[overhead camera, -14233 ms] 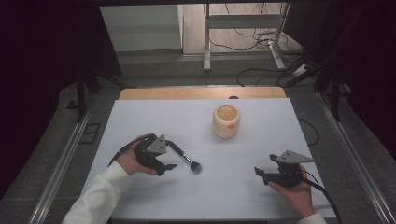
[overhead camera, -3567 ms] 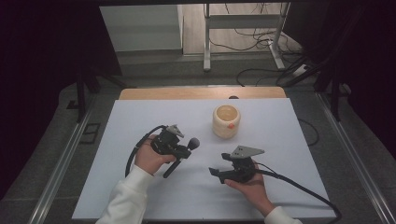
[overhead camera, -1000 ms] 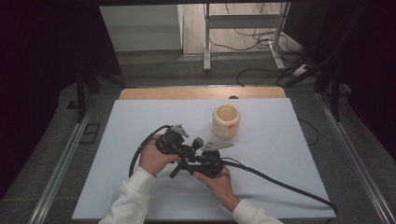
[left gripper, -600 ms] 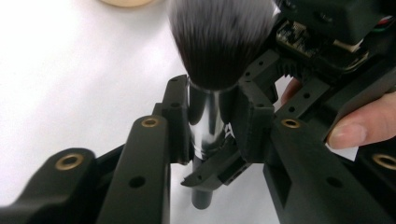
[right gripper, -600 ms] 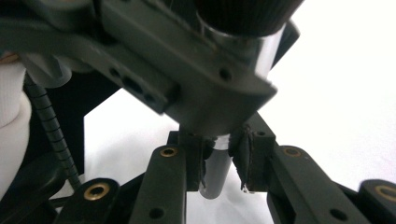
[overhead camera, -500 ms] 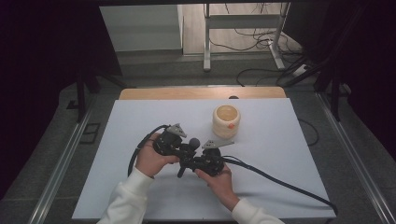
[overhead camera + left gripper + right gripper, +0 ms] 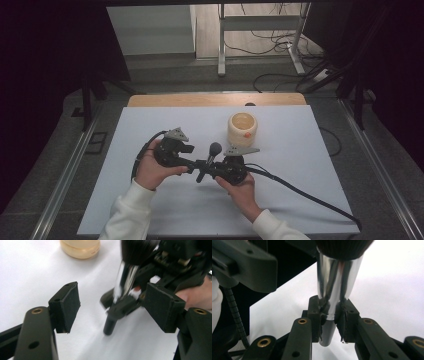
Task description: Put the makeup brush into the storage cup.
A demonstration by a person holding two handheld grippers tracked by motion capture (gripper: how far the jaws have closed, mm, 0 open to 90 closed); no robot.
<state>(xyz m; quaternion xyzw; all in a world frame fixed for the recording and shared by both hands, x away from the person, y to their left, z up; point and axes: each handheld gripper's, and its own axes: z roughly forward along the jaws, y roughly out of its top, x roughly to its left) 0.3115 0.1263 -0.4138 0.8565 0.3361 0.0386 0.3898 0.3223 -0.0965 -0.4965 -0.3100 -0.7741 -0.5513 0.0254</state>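
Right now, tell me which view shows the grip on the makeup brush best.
The right gripper view: the right gripper is shut on the makeup brush at its silver ferrule, pads on both sides. The left gripper view shows the brush blurred between open jaws. The high view shows it small.

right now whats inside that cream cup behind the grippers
From the high view, the cream cup stands open and looks empty, showing a tan inner wall. Its lower front interior is hidden by the near rim. The makeup brush is outside it.
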